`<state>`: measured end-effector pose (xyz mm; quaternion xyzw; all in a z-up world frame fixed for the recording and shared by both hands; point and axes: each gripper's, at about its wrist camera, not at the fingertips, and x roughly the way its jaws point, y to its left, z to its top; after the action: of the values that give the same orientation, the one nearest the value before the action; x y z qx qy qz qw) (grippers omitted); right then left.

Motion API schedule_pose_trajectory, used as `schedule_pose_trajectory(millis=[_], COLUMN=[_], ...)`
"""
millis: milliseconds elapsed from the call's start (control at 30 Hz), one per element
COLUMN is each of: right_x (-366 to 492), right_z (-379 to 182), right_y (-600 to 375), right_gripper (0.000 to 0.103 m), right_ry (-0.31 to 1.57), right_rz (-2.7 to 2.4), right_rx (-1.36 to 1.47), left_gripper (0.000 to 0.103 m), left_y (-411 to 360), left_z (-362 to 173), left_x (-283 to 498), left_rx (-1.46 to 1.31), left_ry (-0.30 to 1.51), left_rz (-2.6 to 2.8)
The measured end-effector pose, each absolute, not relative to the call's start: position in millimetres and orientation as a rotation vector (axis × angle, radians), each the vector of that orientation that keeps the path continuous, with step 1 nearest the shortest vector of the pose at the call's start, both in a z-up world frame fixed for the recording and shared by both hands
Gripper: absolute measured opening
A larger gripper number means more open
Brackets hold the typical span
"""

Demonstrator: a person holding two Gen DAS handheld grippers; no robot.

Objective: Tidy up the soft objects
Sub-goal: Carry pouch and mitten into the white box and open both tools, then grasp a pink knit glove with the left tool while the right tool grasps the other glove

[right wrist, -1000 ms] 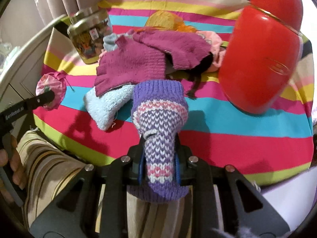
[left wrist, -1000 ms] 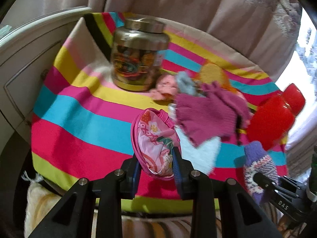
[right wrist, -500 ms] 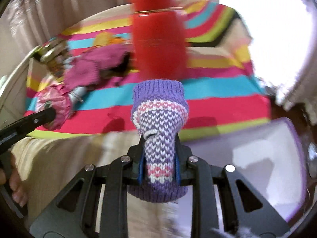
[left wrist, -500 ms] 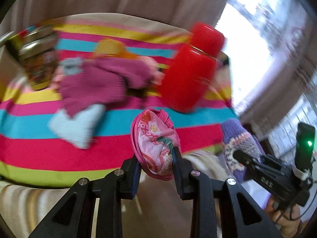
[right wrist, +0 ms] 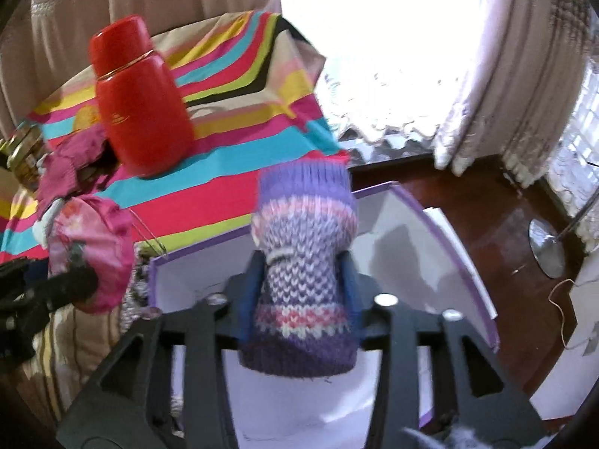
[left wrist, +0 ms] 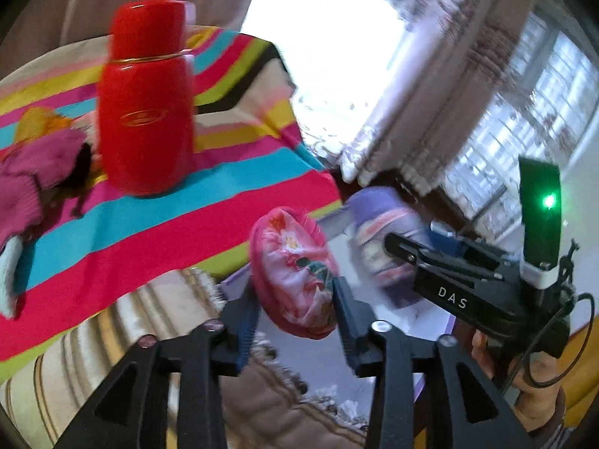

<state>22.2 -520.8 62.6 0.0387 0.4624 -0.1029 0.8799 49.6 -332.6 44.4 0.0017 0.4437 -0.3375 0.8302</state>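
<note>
My left gripper (left wrist: 295,299) is shut on a pink flowered pouch (left wrist: 292,269), held in the air past the table's right edge. The pouch also shows at the left of the right wrist view (right wrist: 93,247). My right gripper (right wrist: 303,280) is shut on a purple knitted sock (right wrist: 303,247), held above a white box with a purple rim (right wrist: 468,254). The sock shows blurred in the left wrist view (left wrist: 382,239). More soft items, a magenta knit piece (left wrist: 30,172) and a pale blue one (left wrist: 9,273), lie on the striped tablecloth (left wrist: 149,224).
A tall red flask (left wrist: 146,112) stands on the striped cloth near its right side. A gold jar (right wrist: 22,149) sits at the far left. Curtains and a bright window lie behind. A dark wooden floor (right wrist: 505,217) surrounds the box.
Both grippers have swung right, away from the table, each still holding its item. The white box has come under the right gripper.
</note>
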Motion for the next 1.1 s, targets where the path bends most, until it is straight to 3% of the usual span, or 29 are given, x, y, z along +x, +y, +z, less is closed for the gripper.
schedule_pose_trajectory(millis=[67,100,233,600,1100], right_x=[17,18,18,19,41], right_z=[68,69,73,79,73], right_y=[-526,-527,-527,-501,-431], right_gripper=[0.075,0.077,0.085,0.085,0.085], right_ry=[0.935,0.929,0.901,0.893,0.941], right_rz=[-0.23,-0.235,-0.242,-0.148,-0.02], right_rx=[0.084,0.082,0.075,0.077,0.02], left_gripper=[0.063,0.067,0.067,0.067,0.067], left_y=[-336,-337,-332,-301,-154], left_z=[46,47,47,51,41], left_x=[46,47,53,61,99], left_rx=[0.019,0.016,0.006,-0.009,-0.198], left_ry=[0.929,0.926,0.923,0.912,0.928], left_rz=[-0.706,-0.702,-0.67,-0.623,-0.384])
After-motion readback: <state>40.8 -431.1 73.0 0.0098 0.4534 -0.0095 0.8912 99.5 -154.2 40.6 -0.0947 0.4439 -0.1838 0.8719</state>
